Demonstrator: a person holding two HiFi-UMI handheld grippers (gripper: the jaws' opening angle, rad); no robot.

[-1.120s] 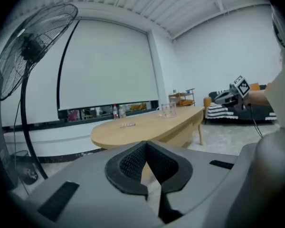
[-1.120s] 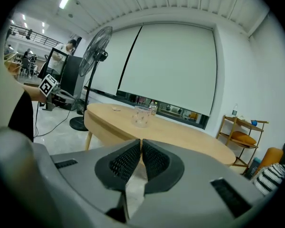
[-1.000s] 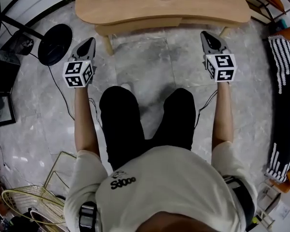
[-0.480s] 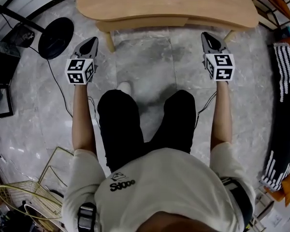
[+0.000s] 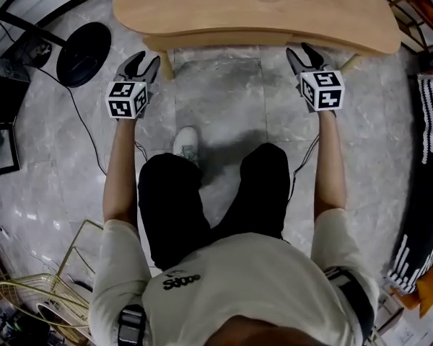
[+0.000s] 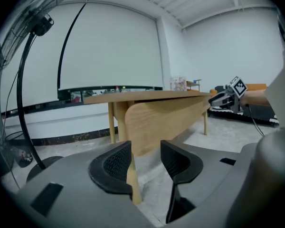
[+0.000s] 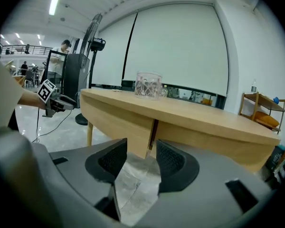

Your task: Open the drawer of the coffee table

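Wooden drawer point(image 5: 216, 40) sits closed under the tabletop's point(image 5: 252, 9) near edge. The left tool point(image 5: 144, 60) and right tool point(image 5: 302, 51) are lower and closer to it than a second ago, their jaws opening, released, with nothing between them.

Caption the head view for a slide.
Empty and opening, the left claw and right claw point toward the curved light-wood coffee table and its drawer.

Wooden coffee table point(image 5: 325, 13) stands on grey tiled floor point(image 5: 224, 92). Clear glass container point(image 7: 148, 85) on top. Round black fan base point(image 5: 83, 54) on floor beside it.
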